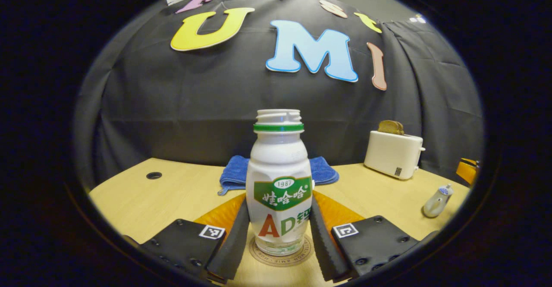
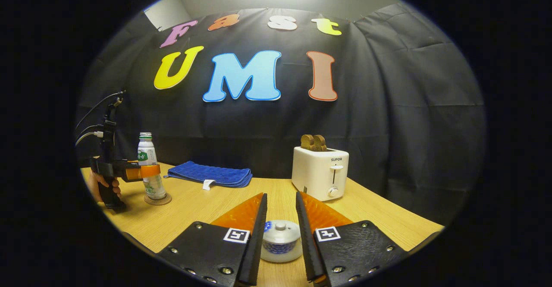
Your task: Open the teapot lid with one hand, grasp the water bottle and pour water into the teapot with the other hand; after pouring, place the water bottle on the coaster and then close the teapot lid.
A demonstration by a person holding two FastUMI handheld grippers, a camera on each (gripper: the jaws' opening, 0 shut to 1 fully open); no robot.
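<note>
The left tool point(image 1: 279, 231) grips the uncapped white plastic water bottle point(image 1: 279, 183), which stands upright on the round brown coaster point(image 1: 281, 256) on the pale wooden desk point(image 1: 172, 192). The right tool point(image 2: 280, 235) stands narrowly apart around the lidded white-and-blue ceramic teapot point(image 2: 280, 240); I cannot tell whether it touches.

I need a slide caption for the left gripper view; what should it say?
Left gripper straddles the uncapped water bottle standing on its coaster, teapot off to the side.
</note>
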